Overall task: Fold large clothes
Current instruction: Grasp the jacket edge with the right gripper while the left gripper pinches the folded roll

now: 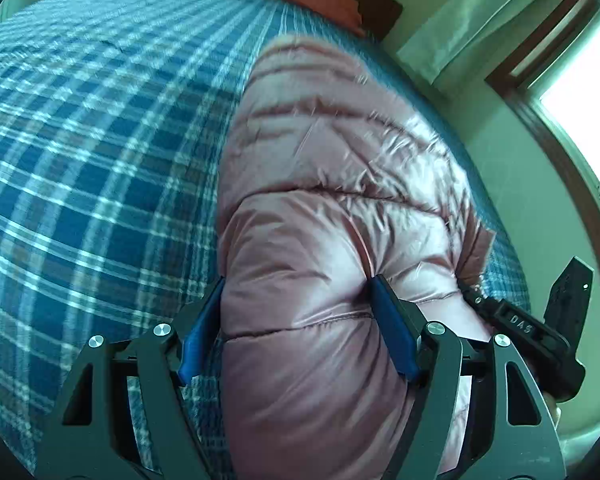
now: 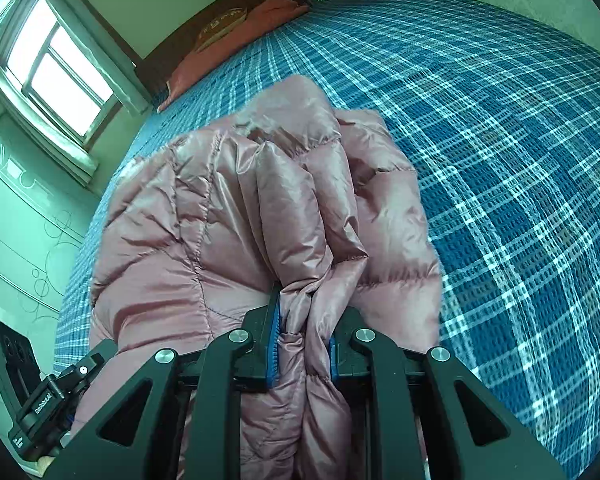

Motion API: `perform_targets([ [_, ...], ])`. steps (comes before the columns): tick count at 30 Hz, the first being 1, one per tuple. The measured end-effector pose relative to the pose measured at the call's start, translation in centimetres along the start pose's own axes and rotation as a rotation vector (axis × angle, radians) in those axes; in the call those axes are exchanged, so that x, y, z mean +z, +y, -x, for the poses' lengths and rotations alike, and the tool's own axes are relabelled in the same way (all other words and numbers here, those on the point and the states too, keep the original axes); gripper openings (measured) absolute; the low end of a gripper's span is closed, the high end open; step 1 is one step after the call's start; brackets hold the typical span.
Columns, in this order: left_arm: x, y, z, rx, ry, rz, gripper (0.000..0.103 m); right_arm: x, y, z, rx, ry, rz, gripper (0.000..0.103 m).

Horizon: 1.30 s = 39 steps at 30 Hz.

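Lettering "DAS" marks the right tongs, pinching a bunched fold of the pink puffer jacket, beside the left tongs spread around its bulk, on the plaid bed, bare plaid reaching the far pillow.

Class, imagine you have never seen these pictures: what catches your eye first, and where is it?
A shiny pink puffer jacket lies bunched on a blue plaid bedspread. The right tongs pinch a fold of it, while the left tongs straddle a puffy section. A bright window glows beside the bed.
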<state>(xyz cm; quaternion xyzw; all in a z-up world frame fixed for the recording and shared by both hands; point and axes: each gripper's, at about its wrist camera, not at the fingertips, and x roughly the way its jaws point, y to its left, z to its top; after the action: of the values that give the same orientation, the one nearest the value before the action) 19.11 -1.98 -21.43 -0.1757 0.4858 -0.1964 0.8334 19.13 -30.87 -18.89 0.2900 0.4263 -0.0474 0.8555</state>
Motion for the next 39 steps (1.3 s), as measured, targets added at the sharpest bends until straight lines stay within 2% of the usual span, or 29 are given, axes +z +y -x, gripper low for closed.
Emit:
perform_targets([
  [4,0.1,0.5,0.0,-0.022,0.000,0.011,0.071,0.4,-0.3,0.6,0.024,0.011,-0.026,0.019],
  [7,0.0,1.2,1.5,-0.049,-0.008,0.053,0.071,-0.1,-0.4,3.0,0.035,0.009,-0.054,0.034],
  [9,-0.5,1.5,3.2,-0.066,-0.034,0.078,0.071,0.0,-0.9,4.2,0.071,0.000,-0.071,0.061],
  [10,-0.7,1.3,3.9,-0.072,-0.045,0.079,0.071,-0.4,-0.8,5.0,0.088,-0.008,-0.076,0.067],
  [14,-2.7,0.8,6.4,-0.107,-0.074,0.051,0.072,-2.7,0.2,7.1,0.143,0.020,-0.058,0.068],
  [17,-3.8,0.5,6.5,-0.098,-0.068,0.030,0.072,-4.6,0.2,7.5,0.074,0.033,-0.029,0.068],
  [18,-3.8,0.4,6.2,-0.089,-0.068,0.024,0.072,-5.1,-0.3,7.4,0.064,0.042,-0.031,0.062],
  [19,-3.9,0.3,5.7,-0.077,-0.059,0.020,0.072,-5.5,-0.8,7.4,0.067,0.051,-0.038,0.048],
  [21,-4.1,0.3,5.2,-0.056,-0.043,0.021,0.072,-6.1,-2.0,6.8,0.093,0.070,-0.082,0.039],
  [25,-5.0,0.0,3.4,-0.001,-0.016,0.004,0.068,-6.8,-2.6,5.5,0.059,0.064,-0.056,0.033],
  [28,-5.4,0.7,1.8,-0.019,0.019,0.041,0.068,-7.3,-3.3,4.5,0.054,0.054,-0.062,0.030],
  [31,-5.4,0.2,1.8,0.000,0.003,-0.009,0.068,-7.7,-3.6,4.5,0.063,0.039,-0.063,0.030],
  [34,-5.4,0.2,2.7,-0.016,-0.006,-0.014,0.069,-7.5,-3.4,5.1,0.074,0.036,-0.061,0.033],
  [36,-5.2,0.4,3.6,-0.025,-0.009,-0.007,0.069,-7.4,-3.3,5.8,0.068,0.036,-0.054,0.040],
  [39,-4.5,0.4,5.5,-0.018,-0.040,-0.017,0.071,-7.3,-2.3,8.2,0.000,0.035,-0.034,0.048],
])
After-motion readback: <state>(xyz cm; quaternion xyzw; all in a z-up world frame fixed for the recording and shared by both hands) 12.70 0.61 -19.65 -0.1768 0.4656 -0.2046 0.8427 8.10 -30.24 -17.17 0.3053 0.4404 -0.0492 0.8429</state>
